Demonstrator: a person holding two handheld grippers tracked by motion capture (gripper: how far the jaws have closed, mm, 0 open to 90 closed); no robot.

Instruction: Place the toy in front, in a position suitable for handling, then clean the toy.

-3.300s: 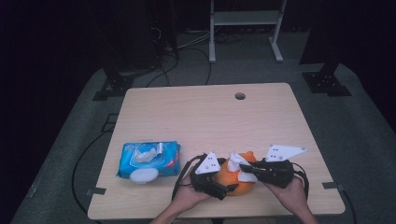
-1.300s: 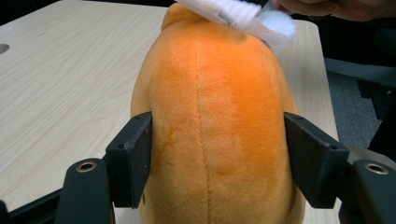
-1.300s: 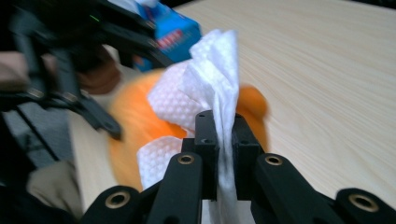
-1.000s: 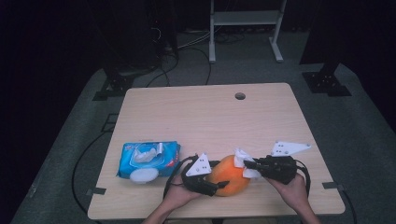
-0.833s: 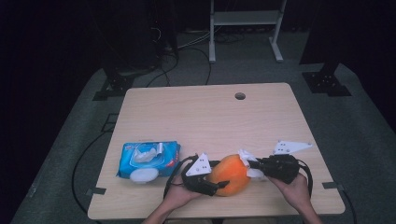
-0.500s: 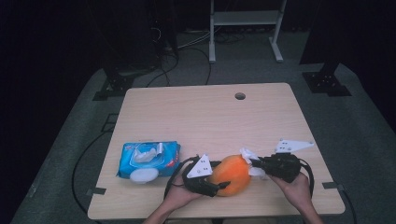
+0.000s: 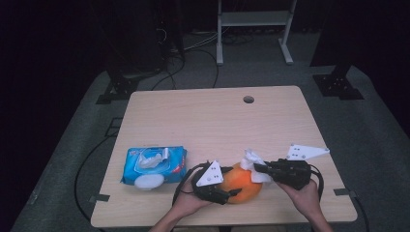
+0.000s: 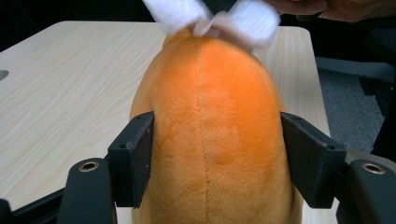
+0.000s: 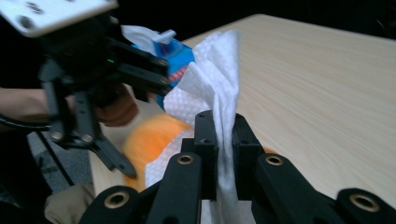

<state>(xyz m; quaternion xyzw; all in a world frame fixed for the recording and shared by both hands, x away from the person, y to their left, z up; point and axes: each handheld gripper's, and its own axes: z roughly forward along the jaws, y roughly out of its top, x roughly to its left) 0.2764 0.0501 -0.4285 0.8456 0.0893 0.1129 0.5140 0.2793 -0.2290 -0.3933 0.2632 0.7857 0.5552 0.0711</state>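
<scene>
An orange plush toy (image 7: 244, 184) lies near the table's front edge. My left gripper (image 7: 231, 193) comes in from the left and is shut on it. In the left gripper view both pads (image 8: 138, 164) press into the sides of the plush toy (image 8: 210, 116). My right gripper (image 7: 259, 168) reaches in from the right, shut on a white wipe (image 7: 253, 162) that rests on the toy's upper right side. In the right gripper view the folded wipe (image 9: 212, 88) stands pinched between the jaws of my right gripper (image 9: 224, 140), with the orange plush toy (image 9: 152, 137) and the left gripper (image 9: 93, 70) behind it.
A blue pack of wet wipes (image 7: 153, 166) lies at the table's front left, its flap up and a white lid beside it. The wooden table (image 7: 217, 121) has a cable hole (image 7: 248, 99) near its far edge. Cables trail off the table's front.
Since the oldest frame the left gripper has drawn back to the left, so more of the orange toy shows. Over the last second the wipe has only shifted slightly on the toy.
</scene>
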